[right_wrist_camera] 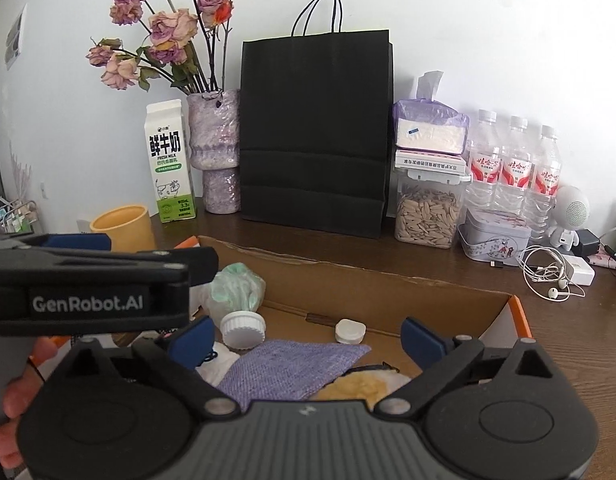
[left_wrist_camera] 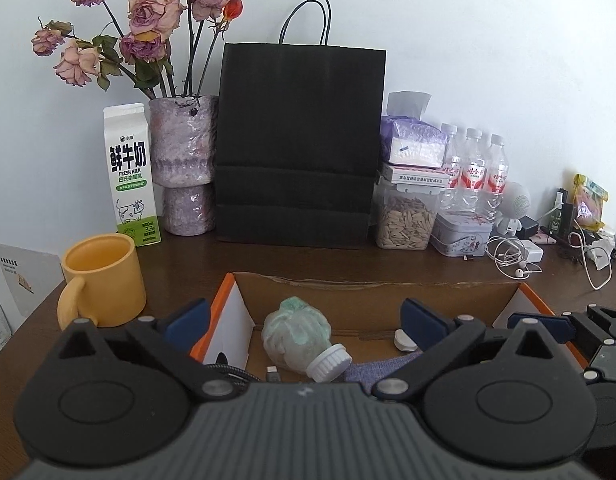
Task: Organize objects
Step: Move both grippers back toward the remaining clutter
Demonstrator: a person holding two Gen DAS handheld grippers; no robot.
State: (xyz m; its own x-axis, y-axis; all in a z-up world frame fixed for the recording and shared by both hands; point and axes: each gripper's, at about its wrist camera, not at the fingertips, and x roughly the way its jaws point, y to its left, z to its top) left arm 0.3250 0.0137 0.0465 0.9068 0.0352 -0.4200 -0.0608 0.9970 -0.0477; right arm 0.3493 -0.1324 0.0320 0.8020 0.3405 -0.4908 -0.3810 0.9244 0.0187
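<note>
An open cardboard box [left_wrist_camera: 348, 292] with orange flaps sits on the brown desk in front of both grippers; it also shows in the right wrist view [right_wrist_camera: 388, 292]. Inside lie a greenish bottle with a white cap [left_wrist_camera: 304, 340] [right_wrist_camera: 238, 294], a small white case [left_wrist_camera: 404, 340] [right_wrist_camera: 350, 331], a purple woven cloth [right_wrist_camera: 292, 368] and a yellow soft item [right_wrist_camera: 360, 388]. My left gripper [left_wrist_camera: 304, 320] is open and empty above the box's near side. My right gripper [right_wrist_camera: 304, 338] is open and empty over the cloth. The left gripper's body [right_wrist_camera: 88, 284] shows at left in the right wrist view.
A yellow mug [left_wrist_camera: 104, 280] stands left of the box. Along the wall stand a milk carton [left_wrist_camera: 132, 176], a vase of dried roses [left_wrist_camera: 184, 168], a black paper bag [left_wrist_camera: 300, 144], a seed jar [left_wrist_camera: 406, 220], a tin [left_wrist_camera: 462, 234], water bottles [left_wrist_camera: 476, 172], and white earphones [left_wrist_camera: 512, 258].
</note>
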